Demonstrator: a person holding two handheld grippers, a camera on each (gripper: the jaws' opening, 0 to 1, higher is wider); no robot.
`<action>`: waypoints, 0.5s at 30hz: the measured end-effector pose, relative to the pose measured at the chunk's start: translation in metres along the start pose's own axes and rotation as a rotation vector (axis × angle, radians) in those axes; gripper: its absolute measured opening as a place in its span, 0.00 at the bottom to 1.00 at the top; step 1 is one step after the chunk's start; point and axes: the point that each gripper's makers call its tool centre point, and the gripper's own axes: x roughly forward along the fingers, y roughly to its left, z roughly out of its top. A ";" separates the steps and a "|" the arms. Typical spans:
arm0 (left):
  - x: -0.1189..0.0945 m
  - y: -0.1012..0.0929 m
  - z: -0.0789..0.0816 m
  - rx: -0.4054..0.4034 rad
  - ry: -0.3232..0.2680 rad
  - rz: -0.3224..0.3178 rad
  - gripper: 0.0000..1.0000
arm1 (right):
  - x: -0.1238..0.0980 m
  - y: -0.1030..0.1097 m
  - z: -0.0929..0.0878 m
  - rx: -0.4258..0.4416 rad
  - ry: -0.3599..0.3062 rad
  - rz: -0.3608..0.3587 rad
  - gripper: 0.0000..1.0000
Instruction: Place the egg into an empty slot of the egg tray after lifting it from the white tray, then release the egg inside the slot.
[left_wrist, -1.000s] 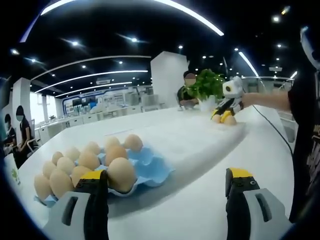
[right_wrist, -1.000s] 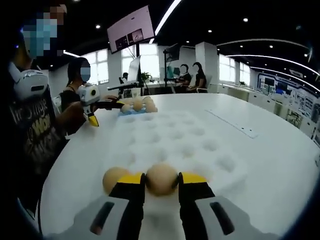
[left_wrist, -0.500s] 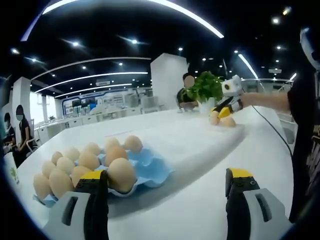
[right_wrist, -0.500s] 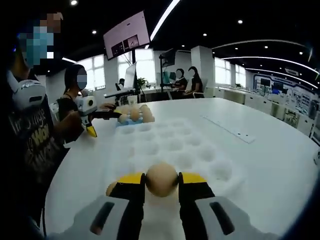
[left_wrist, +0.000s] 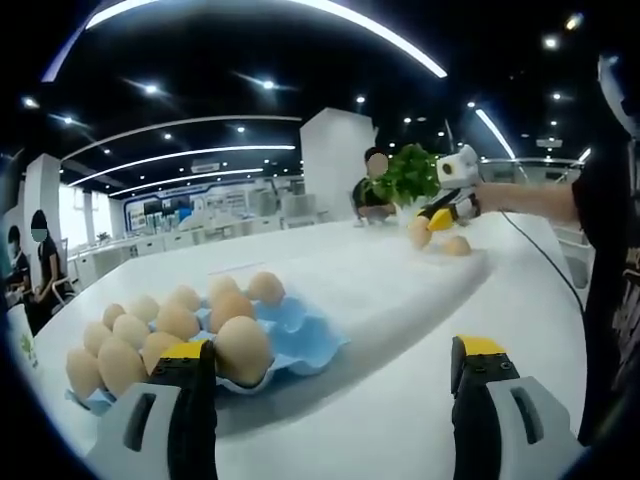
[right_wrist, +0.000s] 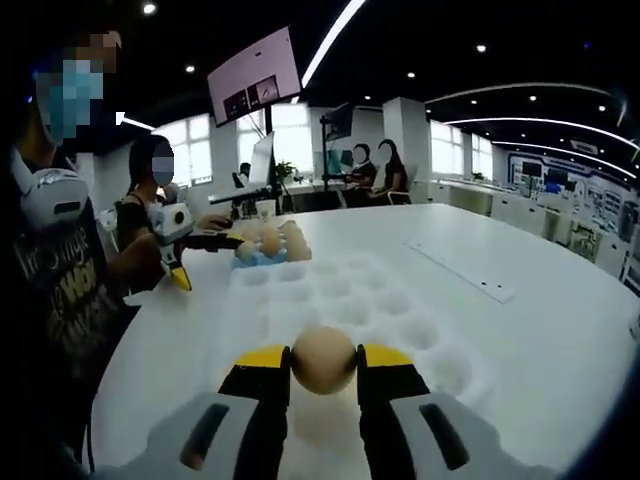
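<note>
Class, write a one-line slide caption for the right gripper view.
Right gripper holds a brown egg above the white tray, with the blue egg tray far across the table.

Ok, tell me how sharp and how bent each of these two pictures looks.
Left gripper view: the blue egg tray looks fairly sharp, ceiling light strips bow into arcs. Right gripper view: the egg in the right gripper is crisp, the white tray looks soft and washed out.

Your right gripper (right_wrist: 323, 372) has its jaws clamped on 1 egg (right_wrist: 323, 360), held above the near end of the white tray (right_wrist: 350, 300). At its far end sits the blue egg tray (right_wrist: 268, 252), your left gripper (right_wrist: 180, 262) beside it.
</note>
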 end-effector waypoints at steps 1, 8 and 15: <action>0.000 0.000 0.000 0.000 0.000 -0.001 1.00 | 0.001 0.000 0.001 -0.001 0.001 0.003 0.27; 0.000 -0.001 0.001 -0.004 -0.004 -0.005 1.00 | 0.014 0.002 0.009 -0.022 0.003 0.013 0.27; 0.000 -0.001 0.001 -0.008 -0.011 -0.008 1.00 | 0.030 0.008 0.019 -0.022 -0.013 0.037 0.27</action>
